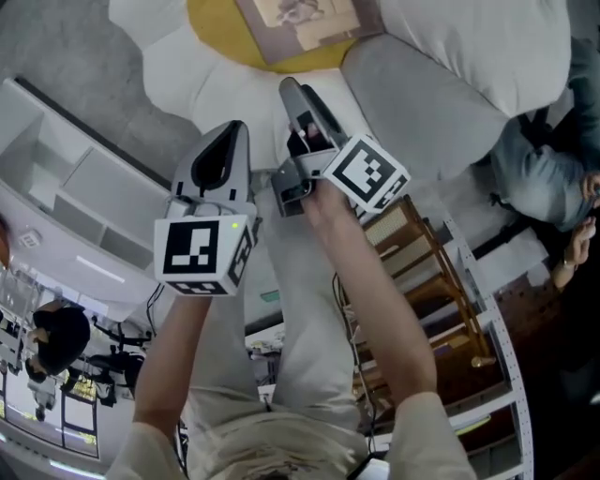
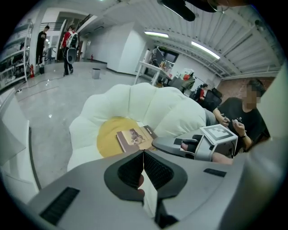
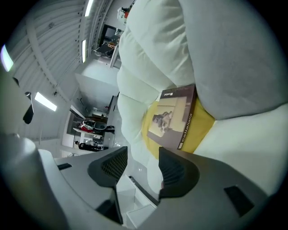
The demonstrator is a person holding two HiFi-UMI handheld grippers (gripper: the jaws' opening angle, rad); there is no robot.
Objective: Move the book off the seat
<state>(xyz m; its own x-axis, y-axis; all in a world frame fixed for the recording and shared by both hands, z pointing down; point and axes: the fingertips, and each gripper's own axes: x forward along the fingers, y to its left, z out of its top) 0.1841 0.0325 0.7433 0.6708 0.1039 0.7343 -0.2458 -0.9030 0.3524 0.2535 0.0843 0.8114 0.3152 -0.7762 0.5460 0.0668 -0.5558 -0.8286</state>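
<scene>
Matt paper book [image 3: 174, 117], plush cloth seat [image 2: 148, 103], glossy smooth floor [image 2: 49, 103]

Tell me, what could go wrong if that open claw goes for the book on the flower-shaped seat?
The book lies flat on the soft yellow centre, so the open right gripper might catch only its cover or press it in. The grey cushion crowds one edge and could snag it.

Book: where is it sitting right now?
Head view, top centre: the book lies on the yellow centre of the white seat, just ahead of the open right gripper.
</scene>
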